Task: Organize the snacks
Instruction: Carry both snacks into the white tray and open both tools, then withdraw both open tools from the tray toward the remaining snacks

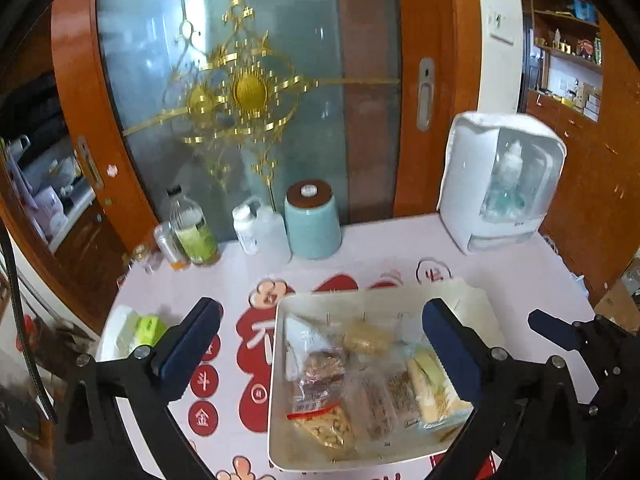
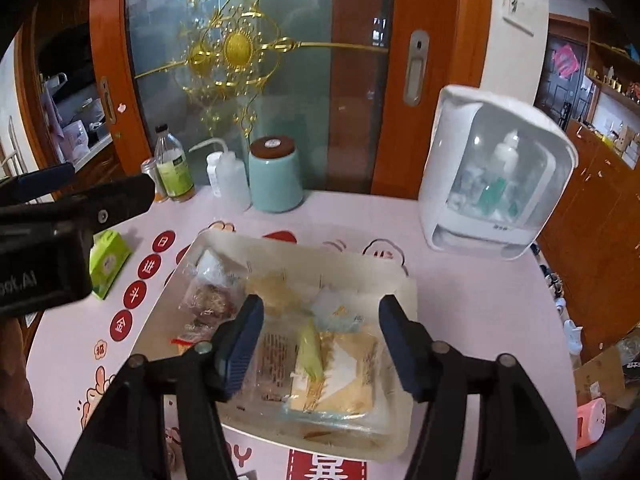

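Note:
A white rectangular tray (image 1: pixel 276 380) sits on the pink table, holding several wrapped snacks: a bag of nuts (image 1: pixel 326 426), brown bars (image 1: pixel 322 368) and a yellow packet (image 1: pixel 430 388). The tray (image 2: pixel 400 280) also shows in the right wrist view, with the yellow packet (image 2: pixel 340 372) between my fingers. My left gripper (image 1: pixel 320 344) is open and empty above the tray's left part. My right gripper (image 2: pixel 320 348) is open and empty above the tray's near right part. A green snack box (image 1: pixel 148 330) lies on a white dish left of the tray; the box (image 2: pixel 106 260) shows in the right view too.
At the table's back stand a teal jar (image 1: pixel 312 220), a white squeeze bottle (image 1: pixel 260 228), a green-labelled bottle (image 1: pixel 192 228) and a white dispenser box (image 1: pixel 500 180). A glass sliding door is behind. The right gripper's finger (image 1: pixel 554 330) shows in the left view.

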A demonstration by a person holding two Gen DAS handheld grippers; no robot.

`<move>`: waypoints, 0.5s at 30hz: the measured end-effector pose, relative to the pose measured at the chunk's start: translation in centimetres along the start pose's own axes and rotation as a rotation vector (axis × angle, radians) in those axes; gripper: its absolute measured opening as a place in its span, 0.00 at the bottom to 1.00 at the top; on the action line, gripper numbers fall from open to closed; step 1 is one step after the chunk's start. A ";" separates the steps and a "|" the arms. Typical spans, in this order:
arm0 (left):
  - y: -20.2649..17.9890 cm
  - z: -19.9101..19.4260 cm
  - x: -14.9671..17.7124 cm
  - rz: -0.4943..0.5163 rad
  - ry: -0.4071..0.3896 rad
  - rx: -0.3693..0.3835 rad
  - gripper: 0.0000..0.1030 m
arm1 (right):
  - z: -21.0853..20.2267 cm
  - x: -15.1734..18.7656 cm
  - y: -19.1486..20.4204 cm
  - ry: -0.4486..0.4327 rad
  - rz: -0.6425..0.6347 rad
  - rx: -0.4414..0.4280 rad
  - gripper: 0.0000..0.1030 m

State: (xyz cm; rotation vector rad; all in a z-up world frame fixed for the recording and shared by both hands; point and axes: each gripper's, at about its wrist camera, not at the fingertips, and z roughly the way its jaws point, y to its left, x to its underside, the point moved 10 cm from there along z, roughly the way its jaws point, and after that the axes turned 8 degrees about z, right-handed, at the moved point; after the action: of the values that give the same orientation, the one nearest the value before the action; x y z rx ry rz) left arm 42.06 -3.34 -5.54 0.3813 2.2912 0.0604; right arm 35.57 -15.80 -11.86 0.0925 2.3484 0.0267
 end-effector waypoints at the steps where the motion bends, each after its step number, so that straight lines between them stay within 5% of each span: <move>1: 0.1 0.2 0.4 0.001 0.011 -0.001 0.98 | 0.1 0.2 -0.1 0.005 0.006 0.001 0.60; 15: -1.6 -3.0 3.0 0.071 0.006 0.005 0.98 | -2.8 0.4 -0.4 -0.024 0.043 -0.001 0.61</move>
State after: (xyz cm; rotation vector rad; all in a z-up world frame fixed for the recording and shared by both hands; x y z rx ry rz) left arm 37.63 -3.77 -5.89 0.4650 2.2837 0.0914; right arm 33.27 -16.19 -10.16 0.1415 2.3218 0.0478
